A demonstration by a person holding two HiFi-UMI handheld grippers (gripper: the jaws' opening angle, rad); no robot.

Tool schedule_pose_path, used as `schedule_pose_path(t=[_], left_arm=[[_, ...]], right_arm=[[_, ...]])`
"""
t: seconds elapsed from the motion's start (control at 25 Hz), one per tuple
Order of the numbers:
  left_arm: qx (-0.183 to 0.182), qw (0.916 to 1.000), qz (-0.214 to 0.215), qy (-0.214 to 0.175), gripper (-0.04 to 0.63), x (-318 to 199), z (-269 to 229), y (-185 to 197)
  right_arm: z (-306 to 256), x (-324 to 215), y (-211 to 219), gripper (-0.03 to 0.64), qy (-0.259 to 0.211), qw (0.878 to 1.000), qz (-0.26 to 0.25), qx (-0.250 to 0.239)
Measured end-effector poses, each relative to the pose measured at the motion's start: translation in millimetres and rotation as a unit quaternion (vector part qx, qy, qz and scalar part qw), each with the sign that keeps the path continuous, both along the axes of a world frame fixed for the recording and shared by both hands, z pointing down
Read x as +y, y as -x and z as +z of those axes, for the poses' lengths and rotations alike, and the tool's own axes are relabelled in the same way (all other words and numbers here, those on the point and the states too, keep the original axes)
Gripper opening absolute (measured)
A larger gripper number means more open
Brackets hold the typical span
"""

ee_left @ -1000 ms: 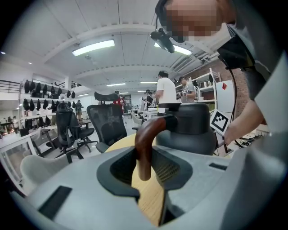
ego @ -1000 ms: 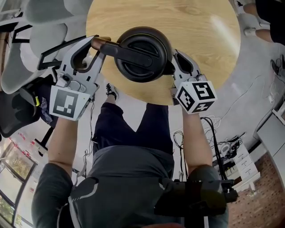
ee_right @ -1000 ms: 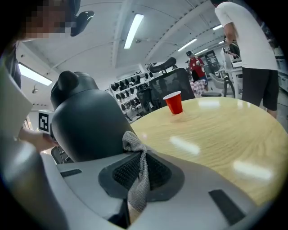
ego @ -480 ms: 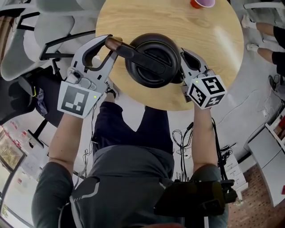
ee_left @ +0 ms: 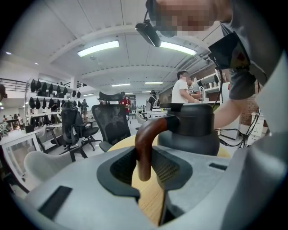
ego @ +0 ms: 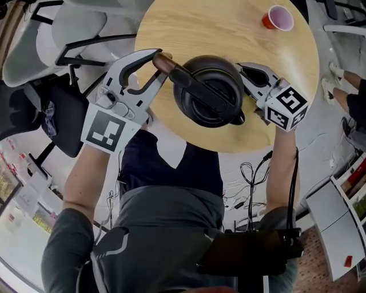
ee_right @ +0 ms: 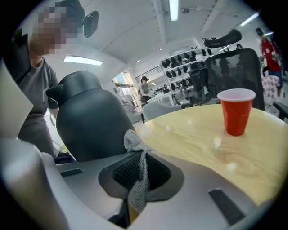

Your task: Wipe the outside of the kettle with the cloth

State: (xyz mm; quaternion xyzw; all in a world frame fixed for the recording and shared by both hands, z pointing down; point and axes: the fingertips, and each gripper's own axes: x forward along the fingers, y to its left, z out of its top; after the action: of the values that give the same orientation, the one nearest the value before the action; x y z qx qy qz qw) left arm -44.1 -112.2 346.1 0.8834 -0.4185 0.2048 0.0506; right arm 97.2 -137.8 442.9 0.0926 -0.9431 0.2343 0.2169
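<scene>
Left claw point(ego: 155, 60), in the head view, is closed on the brown wooden handle point(ego: 166, 62) of the black kettle point(ego: 209, 91). The kettle stands on the round wooden worktop point(ego: 229, 28), near the edge closest to the person. The right claw point(ego: 243, 70) sits at the kettle's opposite side, and a red cup point(ego: 278, 18) stands well apart near the far rim. In the left gripper view, the curved handle runs down between the two dark pads, which clamp it, with the kettle's body just beyond. In the right gripper view, the claw pinches a grey cloth point(ee_right: 139, 184) between nearly closed pads. The cloth's bunched top lies at the kettle's dark wall, though I cannot tell whether it touches.
</scene>
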Motion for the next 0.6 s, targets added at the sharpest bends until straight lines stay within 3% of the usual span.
schedule_pose_path(t=[0.28, 0.6], left_arm=[[0.007, 0.9999, -0.003, -0.015, 0.107, -4.0, -5.4, -2.5], [0.013, 0.9993, 0.002, -0.035, 0.107, -6.1, -11.2, -4.6]], right_arm=[[-2.4, -13.4, 24.8, 0.046, -0.002, 0.993, -0.12, -0.003], [-1.5, -13.3, 49.1, 0.046, 0.01, 0.965, -0.261, 0.012]])
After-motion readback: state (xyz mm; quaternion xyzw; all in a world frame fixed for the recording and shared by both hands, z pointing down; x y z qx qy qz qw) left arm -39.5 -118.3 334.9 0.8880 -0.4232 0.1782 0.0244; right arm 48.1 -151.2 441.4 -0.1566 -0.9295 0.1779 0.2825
